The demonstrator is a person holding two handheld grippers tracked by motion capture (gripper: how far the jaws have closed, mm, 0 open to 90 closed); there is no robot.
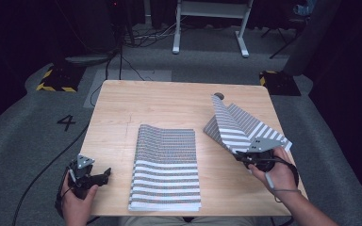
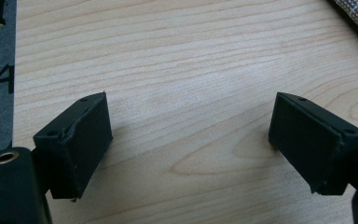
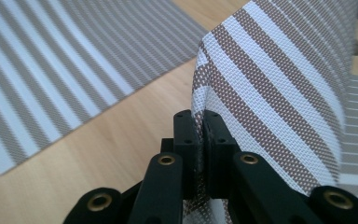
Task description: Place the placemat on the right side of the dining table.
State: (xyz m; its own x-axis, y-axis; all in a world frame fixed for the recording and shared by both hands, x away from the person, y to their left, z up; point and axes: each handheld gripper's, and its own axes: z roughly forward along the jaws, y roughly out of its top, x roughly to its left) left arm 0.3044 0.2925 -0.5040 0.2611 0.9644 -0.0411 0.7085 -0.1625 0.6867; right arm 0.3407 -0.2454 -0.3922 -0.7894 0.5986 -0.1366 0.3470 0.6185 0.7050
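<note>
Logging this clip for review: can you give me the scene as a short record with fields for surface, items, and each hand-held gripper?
surface: wooden table
items: folded striped placemat lying flat at centre; second striped placemat partly lifted at right
left hand-held gripper: open, over bare wood near the table's left front edge, holding nothing
right hand-held gripper: shut on the second striped placemat's edge, raising it off the table

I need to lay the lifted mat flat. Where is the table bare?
Bare wood spans the far strip behind the folded stack and the left side beside the left gripper. The right side is crowded: the striped mat pinched by the right gripper covers it.
</note>
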